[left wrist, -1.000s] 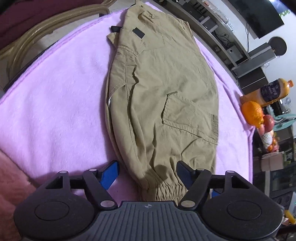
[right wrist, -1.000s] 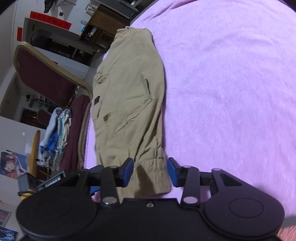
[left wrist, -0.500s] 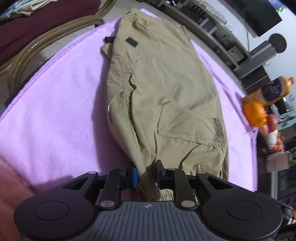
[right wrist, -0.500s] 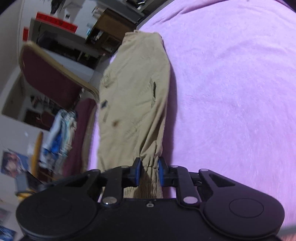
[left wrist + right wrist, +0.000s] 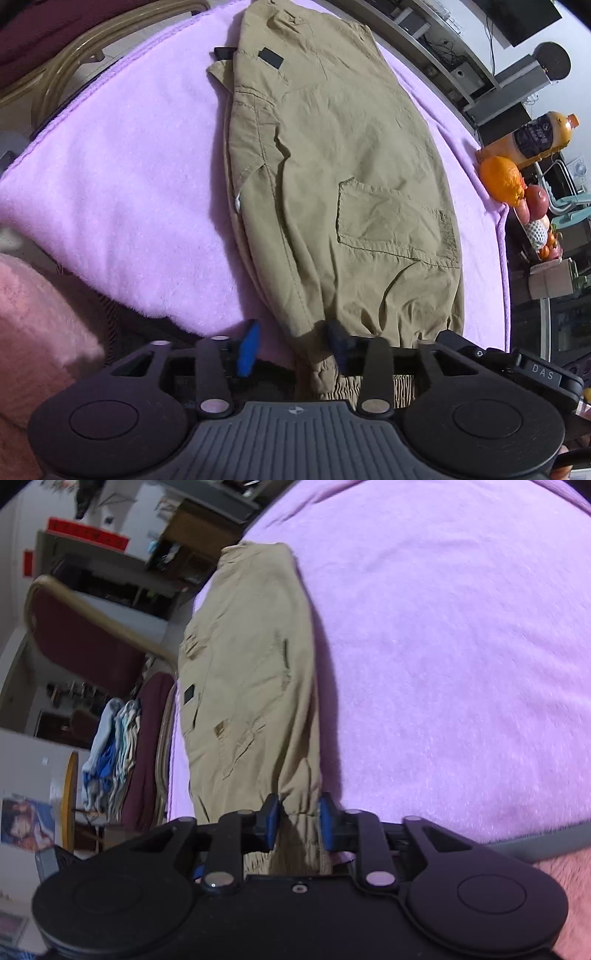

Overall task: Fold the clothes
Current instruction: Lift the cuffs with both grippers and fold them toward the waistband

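Khaki cargo trousers lie lengthwise on a lilac blanket, folded leg on leg, waistband far, elastic cuffs near me. My left gripper is open, its blue pads apart over the cuff end, and the cuff passes under the right finger. In the right wrist view the same trousers stretch away, and my right gripper stands partly open around the gathered cuff, with gaps at the pads.
A juice bottle, an orange and apples stand off the blanket's right edge. A maroon chair holds stacked clothes on the left. A pink fluffy cover lies near left.
Both grippers were shut on the cuffs half a second ago and have opened. The trousers have settled flat on the blanket.
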